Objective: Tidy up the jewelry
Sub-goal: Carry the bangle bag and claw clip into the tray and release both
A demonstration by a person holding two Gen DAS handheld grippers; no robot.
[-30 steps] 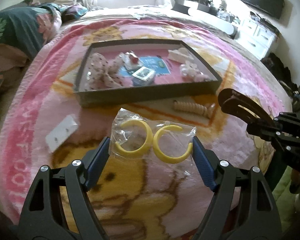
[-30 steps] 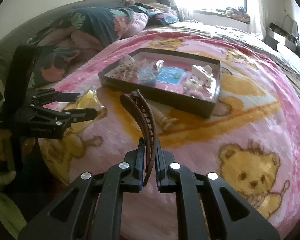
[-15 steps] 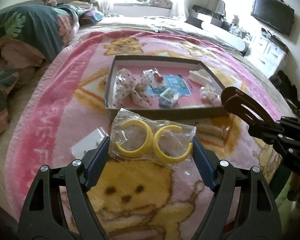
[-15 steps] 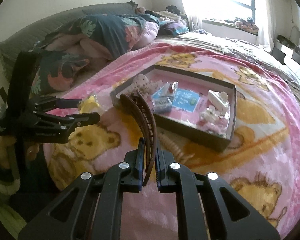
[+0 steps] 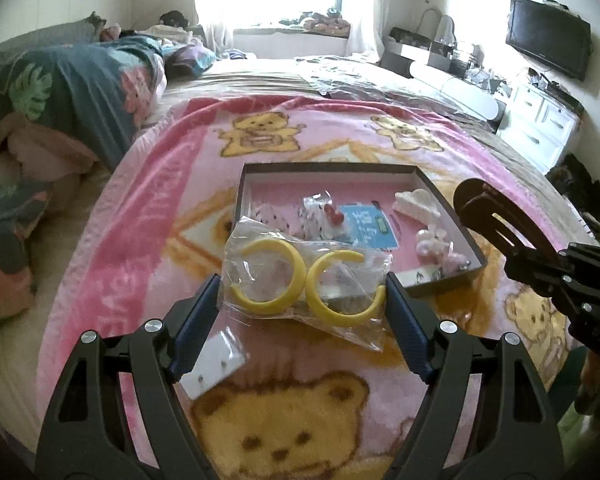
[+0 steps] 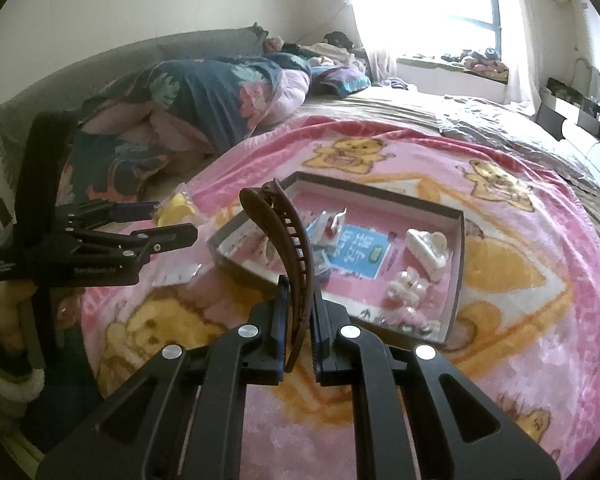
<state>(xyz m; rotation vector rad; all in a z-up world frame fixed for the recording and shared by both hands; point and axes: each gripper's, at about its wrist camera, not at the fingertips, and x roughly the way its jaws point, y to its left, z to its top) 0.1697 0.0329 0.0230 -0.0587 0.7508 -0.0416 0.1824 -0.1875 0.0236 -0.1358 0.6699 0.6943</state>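
Observation:
A clear bag with two yellow hoop earrings (image 5: 300,284) hangs above the pink blanket, and my left gripper (image 5: 302,300) is shut on its two side edges with the jaws wide. My right gripper (image 6: 298,300) is shut on a long brown hair clip (image 6: 288,236) that stands up from its fingers. Beyond both lies the dark tray (image 5: 340,167) with a pink floor, holding a white hair claw (image 5: 416,204), a blue card (image 5: 366,228), a packet with a red bow (image 5: 328,212) and pink pieces (image 5: 432,240). In the left wrist view, the brown clip (image 5: 484,208) shows at the right.
A white earring card (image 5: 216,364) lies on the bear-pattern blanket (image 5: 140,240) below the left fingers. A heap of quilts (image 6: 188,104) sits left of the tray (image 6: 460,264). A person's hand (image 6: 4,312) holds the left gripper (image 6: 176,220). White cabinets and a TV (image 5: 548,46) stand at the right.
Both grippers have risen and drawn back with the bag and the clip still in them. The tray now sits farther off. The beige spiral clip is now hidden behind the bag.

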